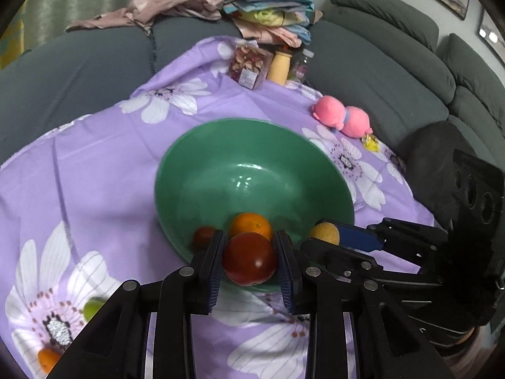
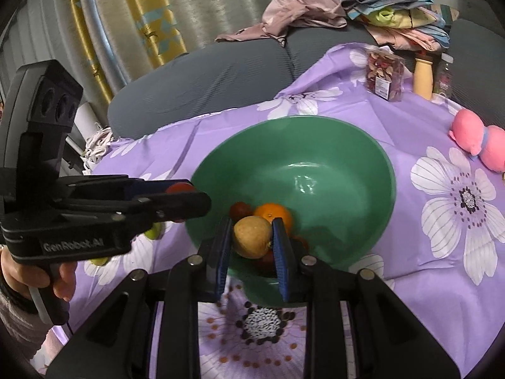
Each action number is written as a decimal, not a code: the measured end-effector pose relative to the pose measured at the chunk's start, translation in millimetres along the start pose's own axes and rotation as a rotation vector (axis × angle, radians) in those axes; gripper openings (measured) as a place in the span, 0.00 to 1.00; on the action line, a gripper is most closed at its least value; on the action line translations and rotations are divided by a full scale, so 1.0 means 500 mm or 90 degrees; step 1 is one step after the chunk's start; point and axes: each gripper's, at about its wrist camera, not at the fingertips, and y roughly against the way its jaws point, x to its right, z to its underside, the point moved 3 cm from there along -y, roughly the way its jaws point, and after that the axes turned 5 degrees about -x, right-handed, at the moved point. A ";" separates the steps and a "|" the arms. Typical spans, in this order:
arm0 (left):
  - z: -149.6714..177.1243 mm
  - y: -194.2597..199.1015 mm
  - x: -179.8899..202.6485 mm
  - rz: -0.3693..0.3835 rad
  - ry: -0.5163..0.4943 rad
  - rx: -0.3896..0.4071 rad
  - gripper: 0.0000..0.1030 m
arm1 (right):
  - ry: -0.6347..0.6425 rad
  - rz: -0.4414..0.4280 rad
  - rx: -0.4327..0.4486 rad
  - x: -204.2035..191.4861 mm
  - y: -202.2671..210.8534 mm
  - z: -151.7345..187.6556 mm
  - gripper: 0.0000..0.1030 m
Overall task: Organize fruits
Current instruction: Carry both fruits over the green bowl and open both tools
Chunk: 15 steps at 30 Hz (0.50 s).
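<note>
2 black handheld tools meet at the near rim of a wide, glossy green plastic bowl (image 1: 202,158) that sits on a lilac cloth printed with big white flowers (image 1: 94,164). Left tool (image 1: 250,260) has its blue-padded jaws clamped on a round dark-red fruit (image 1: 249,257), held just over the bowl's near edge. Right tool (image 2: 251,240) grips a yellowish-tan round fruit (image 2: 251,237) the same way, also above the near rim. Inside the bowl lie 1 orange (image 1: 251,222) and a small dark-red fruit (image 1: 203,235), touching each other at the near wall. Outside the bowl, a green fruit (image 1: 93,306) and another orange fruit (image 1: 47,358) rest on the cloth to the left. A pink plush toy (image 1: 342,117) lies beyond the bowl on the right, near a grey sofa (image 1: 378,72). A hand (image 2: 38,279) holds the left tool's handle.
</note>
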 end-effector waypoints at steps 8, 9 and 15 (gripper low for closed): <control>0.002 -0.010 -0.003 -0.013 -0.002 -0.004 0.30 | -0.010 0.004 -0.011 0.009 -0.010 0.005 0.27; 0.003 -0.003 -0.006 -0.014 0.001 0.001 0.30 | -0.010 0.004 -0.009 0.008 -0.009 0.004 0.27; 0.022 0.049 -0.031 -0.025 0.026 0.028 0.63 | -0.022 0.015 0.008 0.016 0.022 0.014 0.38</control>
